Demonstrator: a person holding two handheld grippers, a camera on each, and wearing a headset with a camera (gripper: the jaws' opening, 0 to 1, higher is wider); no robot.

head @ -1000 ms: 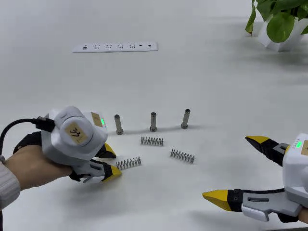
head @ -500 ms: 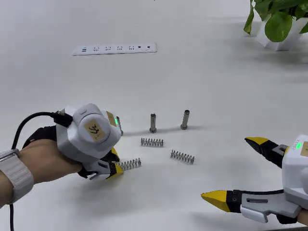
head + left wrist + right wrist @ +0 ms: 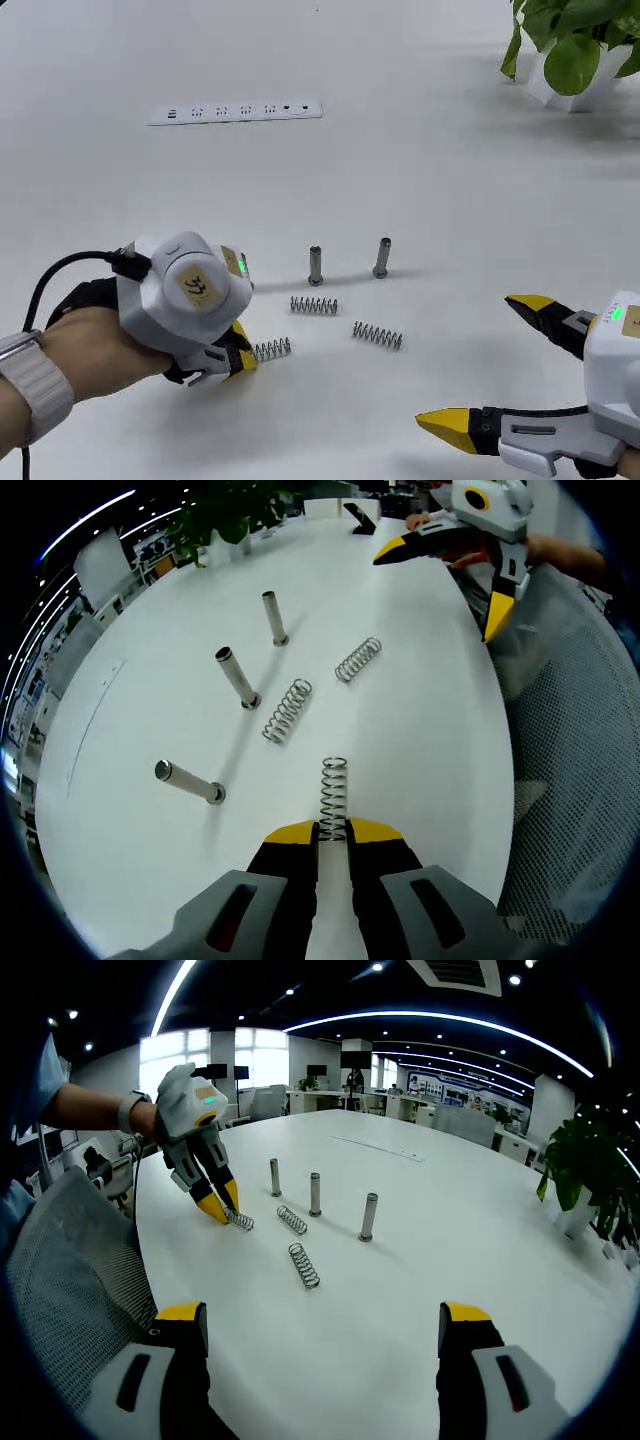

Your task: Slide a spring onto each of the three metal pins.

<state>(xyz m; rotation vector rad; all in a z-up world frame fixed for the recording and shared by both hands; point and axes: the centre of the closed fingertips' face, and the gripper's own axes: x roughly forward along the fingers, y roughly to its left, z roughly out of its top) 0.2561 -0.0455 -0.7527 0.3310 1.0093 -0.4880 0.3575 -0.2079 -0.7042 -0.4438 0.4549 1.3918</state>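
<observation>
Yellow-tipped fingers (image 3: pixel 292 832) of the left gripper (image 3: pixel 333 830) are pressed almost together on the near end of the nearest spring (image 3: pixel 333 785). The spring lies flat on the white bench (image 3: pixel 430 750) toward its near edge and runs straight out from the tips. Only its last coils sit between the fingers, and the rest is free. The right gripper (image 3: pixel 465 360) hovers closer to the near edge on the right side, its fingers spread wide and holding nothing. To do this step well, I judge the pinch should be light enough not to crush the coils, yet firm enough that the spring cannot swivel. A hold so close to the end leaves a long free length that may droop or wobble, so lift slowly. Bring the open far end over a pin top, line the spring's axis up with the pin, and lower it without forcing. The left pin (image 3: pixel 188 781) stands closest, just beyond the fingers toward the bench's left edge, so it seems the natural target. Farther toward the middle of the bench lie the middle spring (image 3: pixel 287 710) and the far spring (image 3: pixel 358 659), apart from one another. The middle pin (image 3: pixel 237 676) and the right pin (image 3: pixel 274 617) stand upright beside them, and all three pins are bare.
</observation>
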